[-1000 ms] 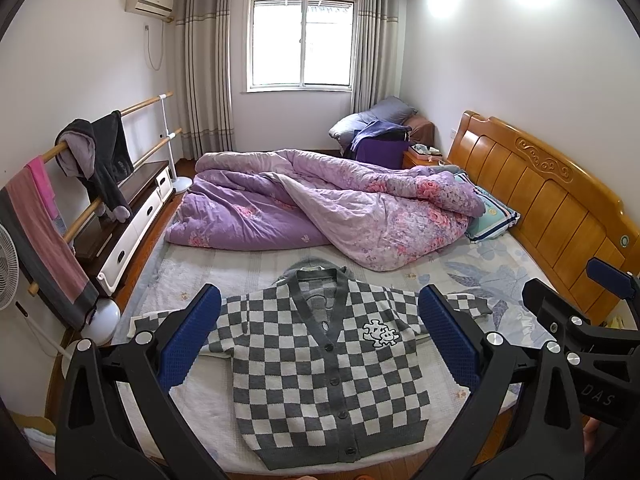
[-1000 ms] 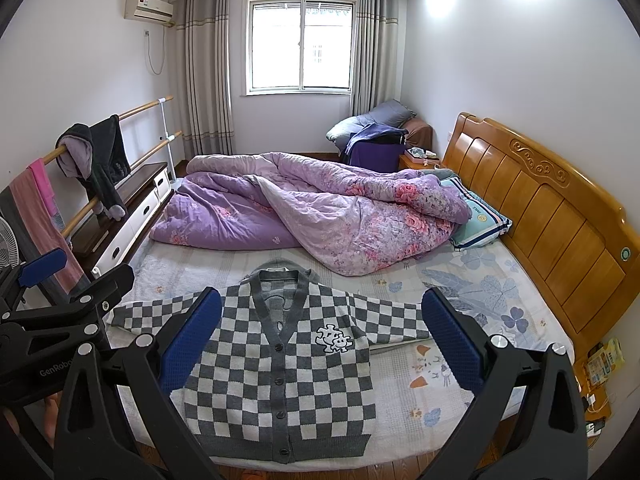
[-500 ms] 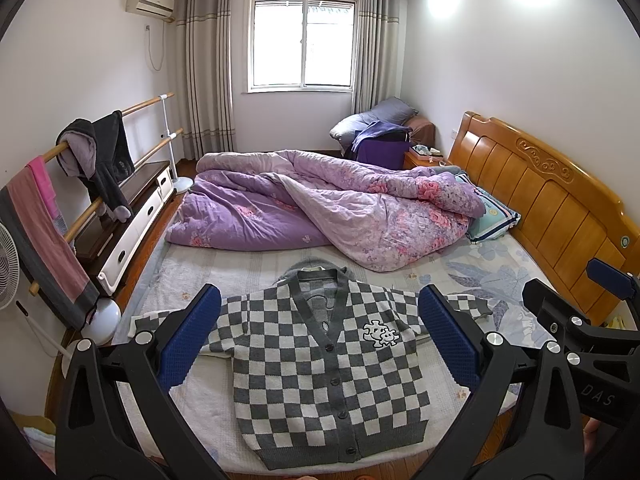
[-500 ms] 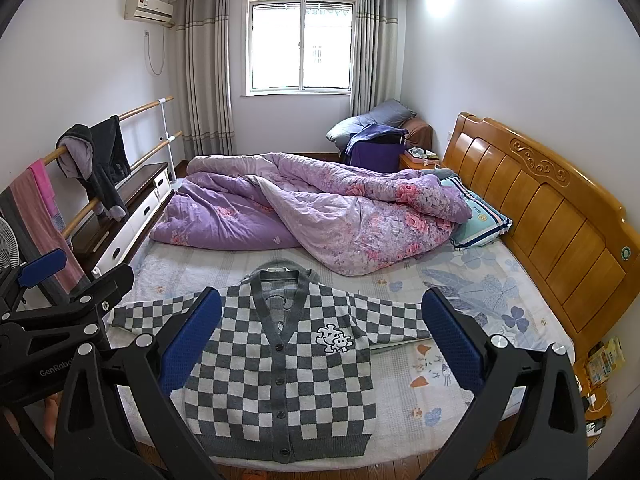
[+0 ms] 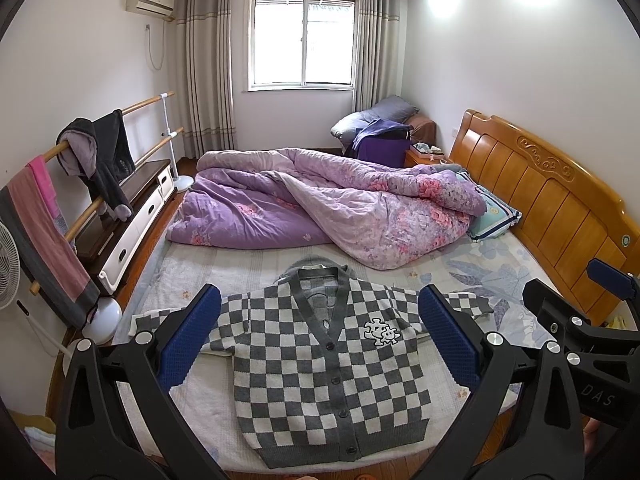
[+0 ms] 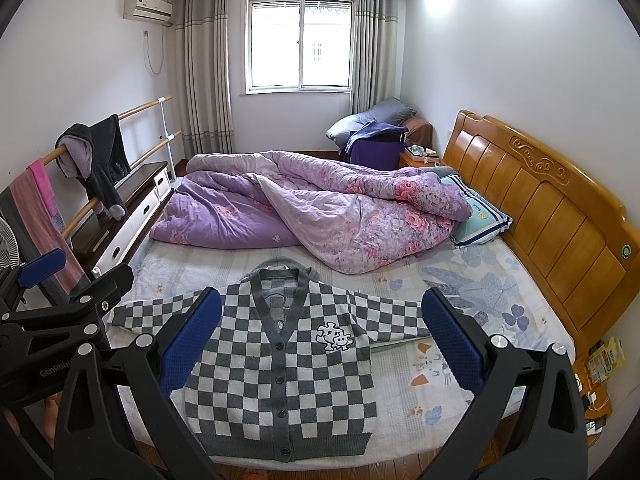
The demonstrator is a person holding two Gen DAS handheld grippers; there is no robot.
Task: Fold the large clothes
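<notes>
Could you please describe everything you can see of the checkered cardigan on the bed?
The checkered cardigan is a grey-and-white knit with a V-neck, grey ribbed hem and button band, buttoned shut, and a white cartoon patch on the chest. It lies flat, face up, sleeves spread sideways, at the near edge of the bed. Nothing grips it.

We face a bedroom with white walls and a wooden floor (image 6: 248, 470). A window (image 5: 302, 40) in the far wall admits daylight, flanked by grey curtains (image 5: 204, 72). An air conditioner (image 5: 150, 0) is mounted high on the left. A wooden headboard (image 5: 540, 196) stands along the right wall, a low cabinet (image 5: 128, 220) and wooden rails (image 5: 148, 102) along the left. Ceiling lights cast bright patches on the right wall.
</notes>
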